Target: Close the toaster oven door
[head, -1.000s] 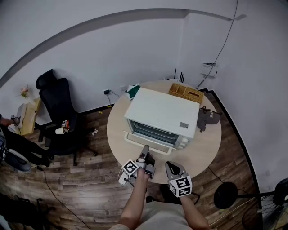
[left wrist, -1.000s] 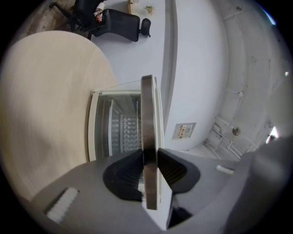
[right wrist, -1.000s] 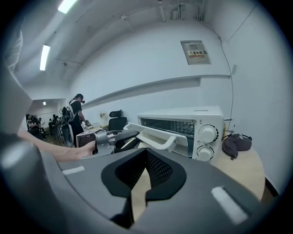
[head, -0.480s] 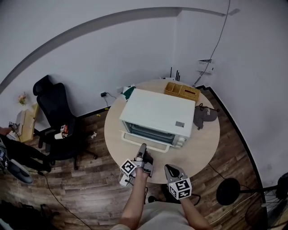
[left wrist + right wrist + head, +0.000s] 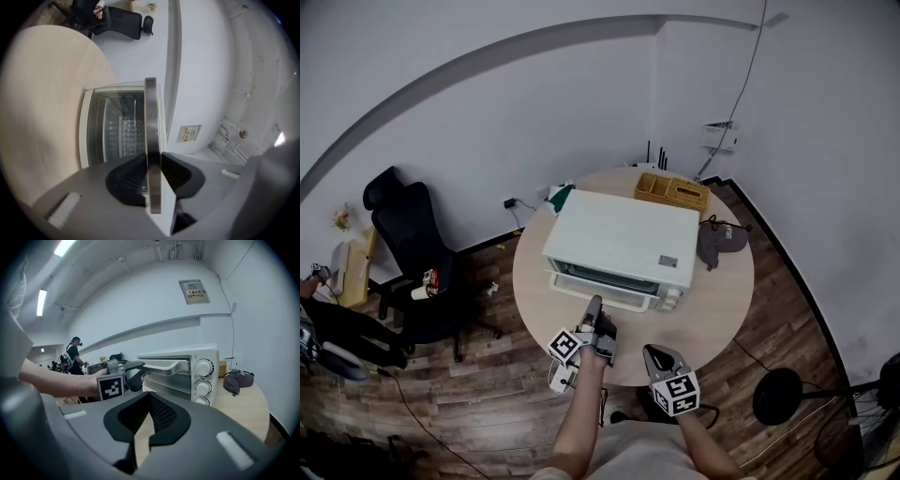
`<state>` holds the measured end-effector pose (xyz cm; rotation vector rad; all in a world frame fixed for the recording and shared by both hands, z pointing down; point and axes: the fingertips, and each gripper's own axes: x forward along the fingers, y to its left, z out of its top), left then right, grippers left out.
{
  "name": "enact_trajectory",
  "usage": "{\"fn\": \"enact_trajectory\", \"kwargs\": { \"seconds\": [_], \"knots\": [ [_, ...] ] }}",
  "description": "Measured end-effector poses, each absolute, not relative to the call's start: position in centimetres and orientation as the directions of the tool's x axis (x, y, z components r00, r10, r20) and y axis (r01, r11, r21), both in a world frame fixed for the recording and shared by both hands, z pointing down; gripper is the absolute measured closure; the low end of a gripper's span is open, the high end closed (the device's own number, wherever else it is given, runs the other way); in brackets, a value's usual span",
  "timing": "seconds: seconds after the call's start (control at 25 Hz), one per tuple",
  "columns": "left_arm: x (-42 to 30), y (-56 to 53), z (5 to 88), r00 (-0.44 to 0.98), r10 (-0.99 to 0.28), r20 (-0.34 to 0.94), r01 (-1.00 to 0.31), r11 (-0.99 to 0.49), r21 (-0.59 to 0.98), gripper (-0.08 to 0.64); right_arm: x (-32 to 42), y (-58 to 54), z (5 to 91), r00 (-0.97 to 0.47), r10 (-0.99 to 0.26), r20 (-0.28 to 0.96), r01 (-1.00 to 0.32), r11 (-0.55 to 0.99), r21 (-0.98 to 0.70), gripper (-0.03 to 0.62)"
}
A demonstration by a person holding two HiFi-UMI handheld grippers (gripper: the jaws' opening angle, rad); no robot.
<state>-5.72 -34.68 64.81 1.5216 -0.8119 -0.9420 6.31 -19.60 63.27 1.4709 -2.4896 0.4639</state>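
- Head view: the left gripper (image 5: 596, 305) is reaching out to the front of the toaster oven (image 5: 619, 234). The right gripper (image 5: 654, 352) hangs back over the near edge of the table (image 5: 727, 295), taking no part.
- The oven sits mid-table with its front facing the near edge. The door (image 5: 605, 284) stands steep, close to the oven's face. A basket (image 5: 672, 192) is at the far edge and a cap (image 5: 722, 242) at the right edge, both well out of the way.
- Left gripper view: here is the grip! The jaws stand wide and pinch the door handle (image 5: 151, 117), which runs straight down between the pads (image 5: 133, 171). The glass door and a rack inside show past it, with bare table (image 5: 42, 93) alongside.
- Right gripper view: the jaws of the right gripper (image 5: 149, 401) are pressed together with nothing in them. Beyond, the left gripper (image 5: 138, 370) grasps the handle (image 5: 164, 366), left of the knobs (image 5: 204, 367). The door's top looks a touch proud of the oven, so I judge it not quite home.
- Handling, as I read it:
  - The door is stiff metal and glass, swinging on its bottom edge, and should move easily.
  - The smooth bar handle is the right place to hold, near its middle, so the door doesn't twist.
  - The oven looks light, so a hard shove could skid it toward the far edge or rattle the glass. An easy push should do it.
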Motion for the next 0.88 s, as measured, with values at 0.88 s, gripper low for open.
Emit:
{"fn": "enact_trajectory", "kwargs": {
  "seconds": [0.88],
  "knots": [
    [-4.3,-38.0,63.8,0.485,-0.868,-0.105,-0.023,-0.133,0.991,0.402,7.9,-20.5,62.8,-0.451,-0.839,0.305,-0.892,0.412,-0.184,0.592]
  ]
}}
